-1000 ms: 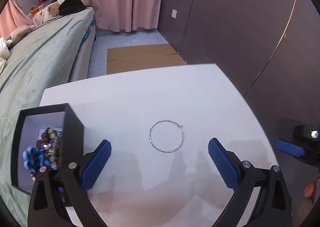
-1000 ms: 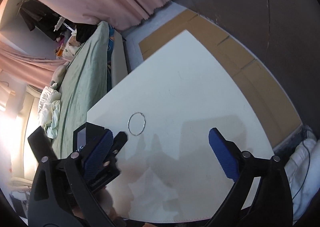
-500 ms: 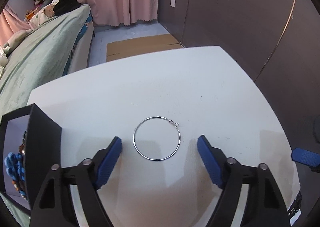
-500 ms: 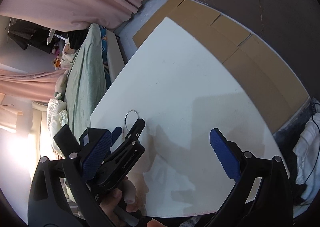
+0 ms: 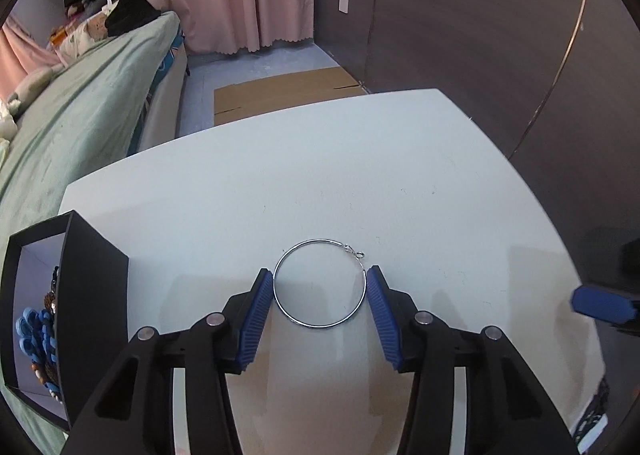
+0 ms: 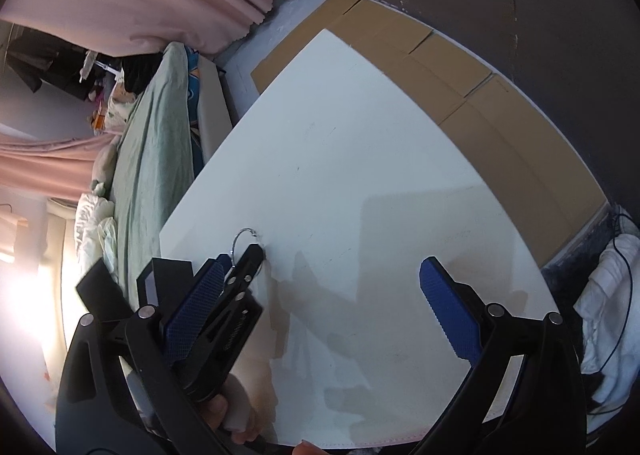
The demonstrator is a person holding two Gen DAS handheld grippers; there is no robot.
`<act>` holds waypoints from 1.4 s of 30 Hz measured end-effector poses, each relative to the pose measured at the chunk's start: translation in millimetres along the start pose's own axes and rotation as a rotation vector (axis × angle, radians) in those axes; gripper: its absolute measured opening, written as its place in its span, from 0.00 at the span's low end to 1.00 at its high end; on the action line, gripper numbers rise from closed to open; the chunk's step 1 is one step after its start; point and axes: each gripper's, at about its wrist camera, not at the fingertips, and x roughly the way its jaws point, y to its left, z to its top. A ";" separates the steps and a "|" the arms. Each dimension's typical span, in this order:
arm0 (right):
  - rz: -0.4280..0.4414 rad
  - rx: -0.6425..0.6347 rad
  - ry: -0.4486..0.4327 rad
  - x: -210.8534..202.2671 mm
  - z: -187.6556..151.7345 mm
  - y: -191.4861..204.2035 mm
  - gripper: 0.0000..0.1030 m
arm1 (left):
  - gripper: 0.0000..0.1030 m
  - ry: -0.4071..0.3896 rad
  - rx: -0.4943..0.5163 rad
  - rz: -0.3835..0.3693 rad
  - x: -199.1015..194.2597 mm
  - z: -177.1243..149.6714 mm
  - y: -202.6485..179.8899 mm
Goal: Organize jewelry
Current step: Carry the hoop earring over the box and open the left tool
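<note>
A thin silver hoop (image 5: pixel 320 325) with a small clasp lies flat on the white table (image 5: pixel 320 175). My left gripper (image 5: pixel 320 275) points down over it. Its jaws are closing, with the hoop between the blue pads (image 5: pixel 256 315), which stand right at the hoop's two sides; the hoop keeps its round shape. The right wrist view shows the hoop (image 6: pixel 240 239) just past the left gripper's tips (image 6: pixel 256 255). My right gripper (image 6: pixel 322 263) hangs open over bare table with nothing between its fingers. An open black box (image 5: pixel 92 295) at the table's left edge holds blue and brown beads (image 5: pixel 36 335).
A bed with a green cover (image 5: pixel 80 115) runs along the table's left side. Flattened cardboard (image 5: pixel 280 95) lies on the floor beyond the table, below pink curtains. A dark wall (image 5: pixel 480 35) stands to the right. A person's hand (image 6: pixel 224 411) holds the left gripper.
The left gripper came forward and down over the hoop, and its jaws narrowed from wide apart to the hoop's sides. The right gripper rolled a little and stayed open.
</note>
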 end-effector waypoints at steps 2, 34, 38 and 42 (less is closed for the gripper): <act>-0.008 -0.007 0.000 3.4 1.4 3.2 0.95 | 0.45 -0.013 -0.008 -0.009 -7.8 1.6 3.4; 0.022 -0.272 -0.087 21.5 -25.1 83.3 0.95 | 0.46 -0.168 -0.234 -0.007 -126.3 1.2 141.0; 0.028 -0.294 -0.077 29.1 -31.1 95.4 0.95 | 0.46 -0.161 -0.264 0.005 -129.3 -2.5 162.6; 0.031 -0.305 -0.072 35.0 -35.2 103.3 0.95 | 0.46 -0.154 -0.284 0.012 -129.7 -4.3 175.3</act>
